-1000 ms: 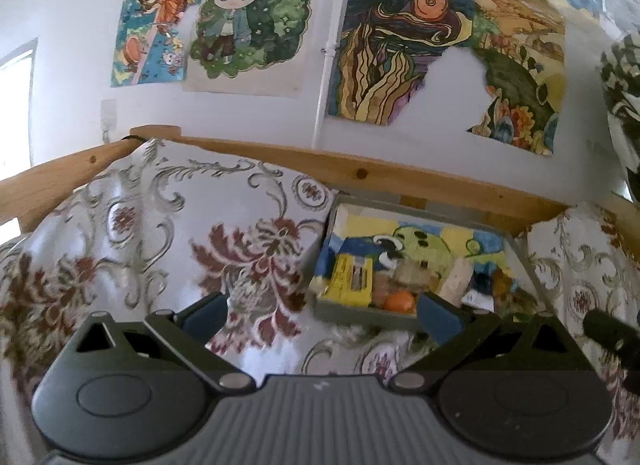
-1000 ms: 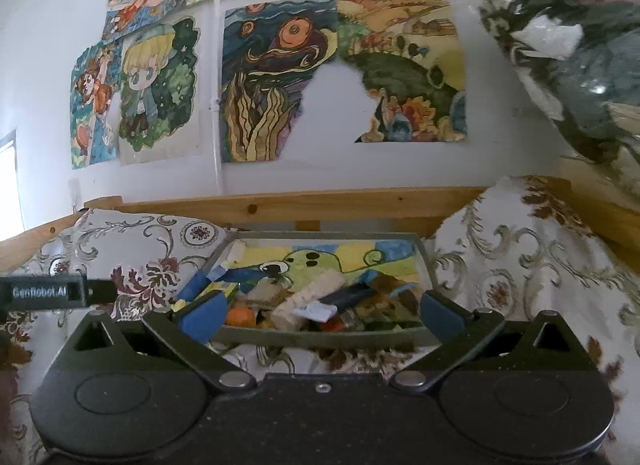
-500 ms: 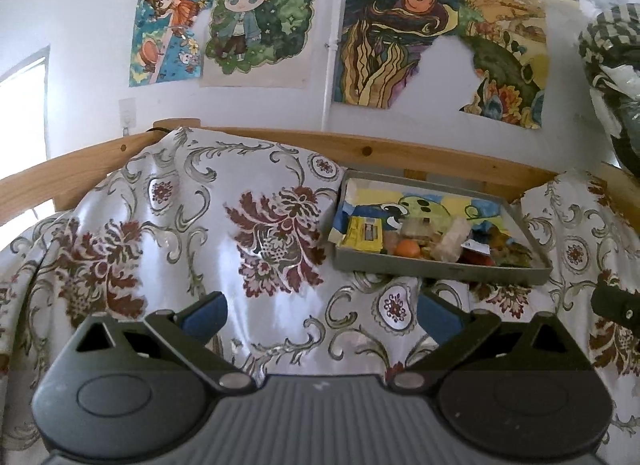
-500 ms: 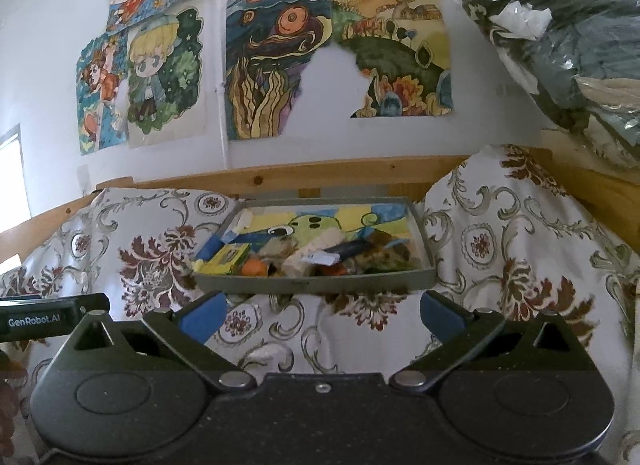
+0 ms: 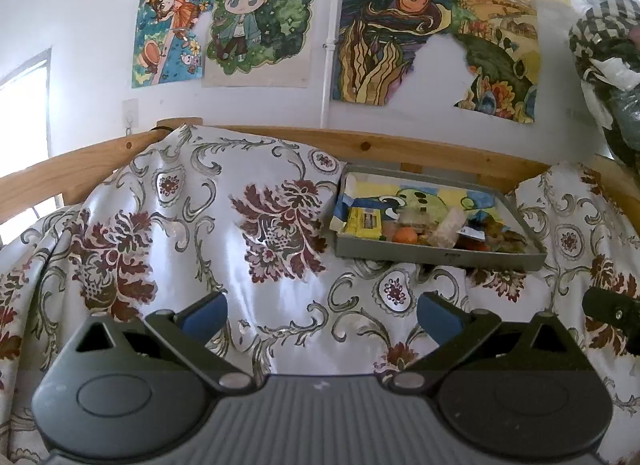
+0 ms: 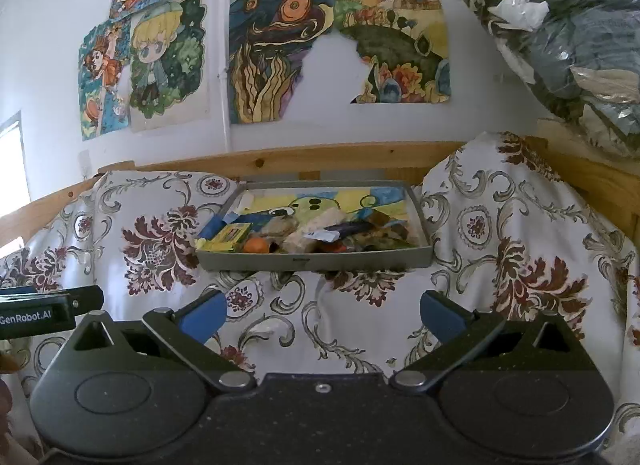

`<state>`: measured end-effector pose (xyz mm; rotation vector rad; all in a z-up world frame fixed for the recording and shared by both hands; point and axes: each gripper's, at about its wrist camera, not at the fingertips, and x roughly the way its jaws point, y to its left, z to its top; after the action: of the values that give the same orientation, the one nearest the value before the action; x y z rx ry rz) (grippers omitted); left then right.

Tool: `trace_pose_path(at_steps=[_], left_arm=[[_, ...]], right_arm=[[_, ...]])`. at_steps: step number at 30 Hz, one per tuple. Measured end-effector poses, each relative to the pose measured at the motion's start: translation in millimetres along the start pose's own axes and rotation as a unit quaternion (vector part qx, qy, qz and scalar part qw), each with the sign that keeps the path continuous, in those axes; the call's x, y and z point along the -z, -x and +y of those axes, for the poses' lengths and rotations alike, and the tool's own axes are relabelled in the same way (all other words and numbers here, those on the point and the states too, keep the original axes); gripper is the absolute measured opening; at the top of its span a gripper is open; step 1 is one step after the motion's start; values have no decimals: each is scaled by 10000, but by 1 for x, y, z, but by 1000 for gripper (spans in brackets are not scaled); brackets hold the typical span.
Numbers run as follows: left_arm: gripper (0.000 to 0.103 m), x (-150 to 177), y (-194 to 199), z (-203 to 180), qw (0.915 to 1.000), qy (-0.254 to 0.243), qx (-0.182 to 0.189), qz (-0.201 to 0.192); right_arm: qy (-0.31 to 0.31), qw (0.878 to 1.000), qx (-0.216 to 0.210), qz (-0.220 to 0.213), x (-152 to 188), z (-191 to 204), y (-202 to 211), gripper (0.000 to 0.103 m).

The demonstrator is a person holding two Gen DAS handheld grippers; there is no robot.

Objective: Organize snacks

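From the left wrist view, the left gripper (image 5: 322,315) has its jaws spread wide with nothing between them, held above a floral cloth (image 5: 208,225) that covers the carrying surface. A shallow grey tray (image 5: 436,257) rests on the cloth toward its far right, close to the wooden rail (image 5: 400,149) along the back edge; it holds the snacks (image 5: 432,227), among them a yellow packet (image 5: 366,221) at the tray's left end and a small orange piece (image 5: 405,234) beside it. From the right wrist view, the right gripper (image 6: 323,315) is likewise spread and empty, facing the tray (image 6: 316,263) straight ahead near the back edge, the snacks (image 6: 308,235) heaped against its near wall. The tip of the other gripper shows at the left edge.
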<state>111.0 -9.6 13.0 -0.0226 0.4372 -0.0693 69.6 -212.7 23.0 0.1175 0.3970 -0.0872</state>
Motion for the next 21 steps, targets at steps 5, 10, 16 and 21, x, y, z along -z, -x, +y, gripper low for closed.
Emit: trace_pose_path(at_steps=[5, 10, 16, 21], left_arm=[[103, 1, -1, 1, 10000, 39, 5, 49], [103, 3, -2, 1, 10000, 57, 10, 80], [103, 3, -3, 1, 9999, 58, 1, 102], [103, 3, -3, 1, 9999, 55, -9, 101]], right_arm=[[-48, 10000, 30, 70, 1, -1, -3, 102], [-71, 9999, 34, 104, 2, -1, -4, 102], [-59, 9999, 23, 139, 3, 0, -5, 102], [-60, 9999, 24, 140, 3, 0, -5, 102]])
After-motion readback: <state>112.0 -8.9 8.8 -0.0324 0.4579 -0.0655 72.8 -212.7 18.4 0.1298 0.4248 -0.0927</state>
